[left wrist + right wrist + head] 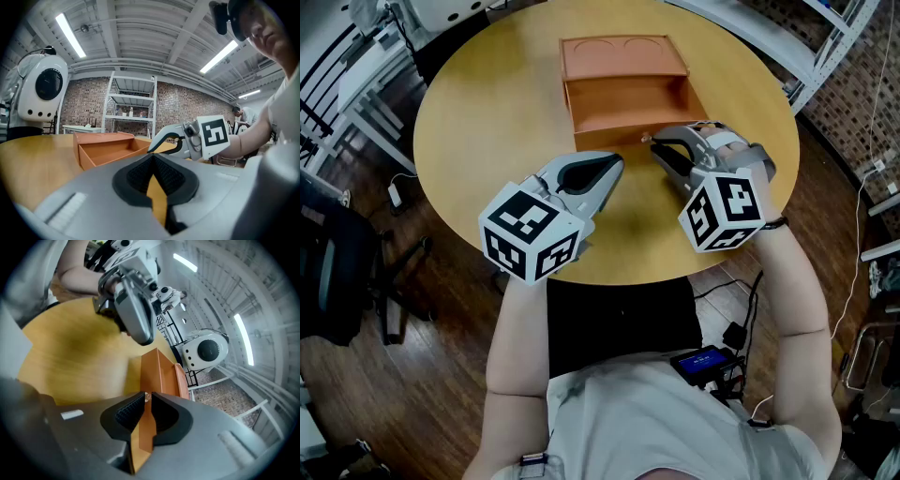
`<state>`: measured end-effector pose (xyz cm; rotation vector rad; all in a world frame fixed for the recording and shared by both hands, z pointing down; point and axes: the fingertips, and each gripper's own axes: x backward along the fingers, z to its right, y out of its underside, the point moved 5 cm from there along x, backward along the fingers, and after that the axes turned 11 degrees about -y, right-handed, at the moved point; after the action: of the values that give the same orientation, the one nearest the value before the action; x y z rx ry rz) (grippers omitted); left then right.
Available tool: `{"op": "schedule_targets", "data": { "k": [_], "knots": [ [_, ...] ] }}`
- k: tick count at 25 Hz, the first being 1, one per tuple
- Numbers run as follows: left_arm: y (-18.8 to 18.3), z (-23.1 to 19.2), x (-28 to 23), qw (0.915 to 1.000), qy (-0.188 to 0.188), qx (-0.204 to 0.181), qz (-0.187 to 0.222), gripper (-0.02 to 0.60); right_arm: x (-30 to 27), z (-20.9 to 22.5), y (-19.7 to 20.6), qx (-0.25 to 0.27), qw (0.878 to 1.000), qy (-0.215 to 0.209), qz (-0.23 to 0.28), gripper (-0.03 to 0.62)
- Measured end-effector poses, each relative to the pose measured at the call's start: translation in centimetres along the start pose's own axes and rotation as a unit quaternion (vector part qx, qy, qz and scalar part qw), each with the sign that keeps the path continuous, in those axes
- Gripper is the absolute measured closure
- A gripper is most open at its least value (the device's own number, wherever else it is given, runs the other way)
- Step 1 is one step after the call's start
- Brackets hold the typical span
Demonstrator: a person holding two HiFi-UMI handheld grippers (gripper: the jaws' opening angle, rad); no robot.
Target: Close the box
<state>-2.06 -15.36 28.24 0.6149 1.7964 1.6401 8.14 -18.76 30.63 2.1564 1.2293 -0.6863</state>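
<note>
**Box still open, right gripper on its knob**

The round table (487,122) has the orange box (628,98) at its far middle, lid laid back. The left gripper (619,165) hovers beside it, tips together, empty. The right gripper (655,148) reaches the front wall, clenched on a tiny knob (146,397), barely visible from the head view.

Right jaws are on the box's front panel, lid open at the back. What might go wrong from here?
1. The right gripper seems to hold the front panel only by a thin edge beside the knob; it may slip off.
2. The left gripper, shut and empty, is clear of the box, so nothing steadies it; a push may slide it on the table.
3. The lid may come down onto the right gripper.
</note>
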Motion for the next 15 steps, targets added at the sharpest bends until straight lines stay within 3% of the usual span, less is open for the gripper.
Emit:
{"op": "schedule_targets", "data": {
  "k": [15],
  "knots": [
    [0.1,-0.7,0.0,0.9999,0.01,-0.008,-0.004,0.581,-4.3,-0.6,0.1,0.078,0.987,0.043,-0.135,0.522]
  ]
}}
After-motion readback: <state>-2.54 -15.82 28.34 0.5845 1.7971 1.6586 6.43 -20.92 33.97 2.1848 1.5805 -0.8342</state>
